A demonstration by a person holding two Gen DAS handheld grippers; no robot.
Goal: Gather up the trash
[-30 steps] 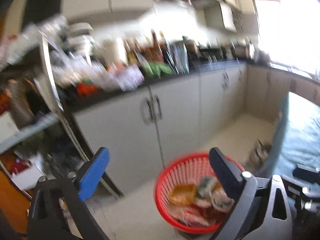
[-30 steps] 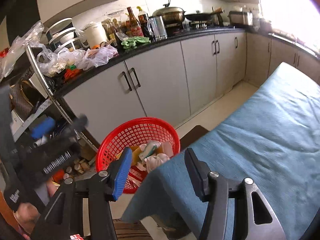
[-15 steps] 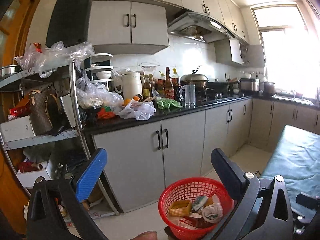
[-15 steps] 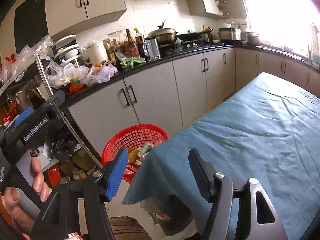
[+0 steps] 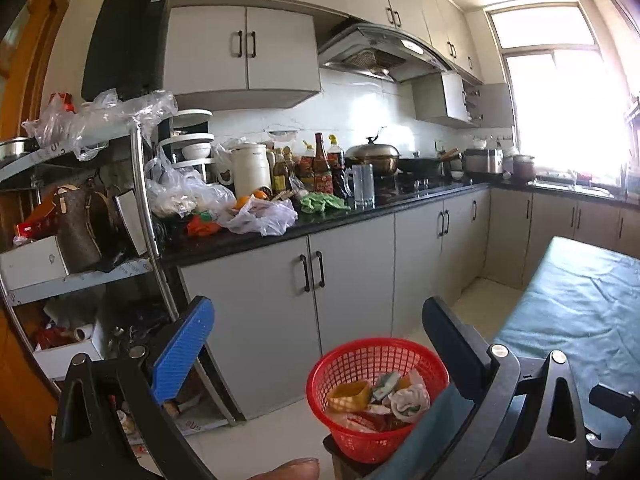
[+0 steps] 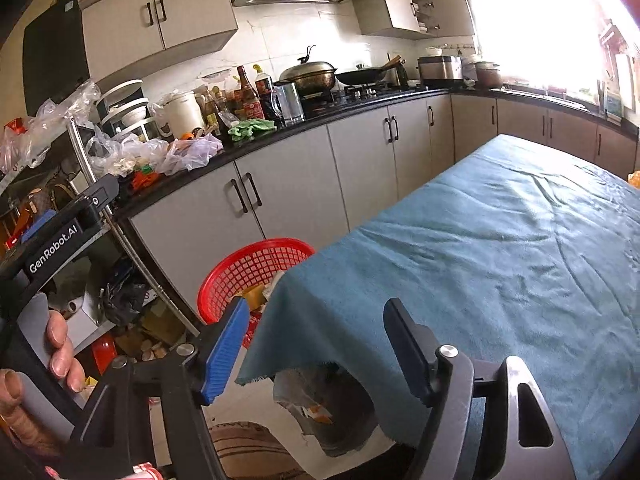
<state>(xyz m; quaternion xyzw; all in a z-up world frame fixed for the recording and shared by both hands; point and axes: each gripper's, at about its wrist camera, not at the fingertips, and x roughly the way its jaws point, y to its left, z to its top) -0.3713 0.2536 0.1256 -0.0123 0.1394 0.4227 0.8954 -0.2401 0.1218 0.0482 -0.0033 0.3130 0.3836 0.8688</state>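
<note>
A red mesh basket (image 5: 360, 446) stands on a low stool by the corner of the table, holding a yellow carton (image 5: 350, 394) and crumpled wrappers (image 5: 410, 398). My left gripper (image 5: 316, 346) is open and empty, well back from the basket and above it. In the right wrist view the basket (image 6: 248, 264) is partly hidden behind the hanging corner of the teal tablecloth (image 6: 500, 260). My right gripper (image 6: 316, 354) hovers over that corner, its jaws opening with nothing between them. A hand (image 6: 60, 344) holds the left tool's black housing (image 6: 56, 244).
Grey cabinets (image 5: 348, 292) under a black counter (image 5: 280, 232) with bottles, bags and a pot run behind the basket. A cluttered metal rack (image 5: 148, 208) stands to the left. A torn bag (image 6: 316, 408) sits under the table. Pale floor (image 5: 276, 436) lies between.
Both grippers have drawn back and up from the basket, which now looks smaller and lower. The right jaws stand wider. The left view has gone from blurred to sharp.
</note>
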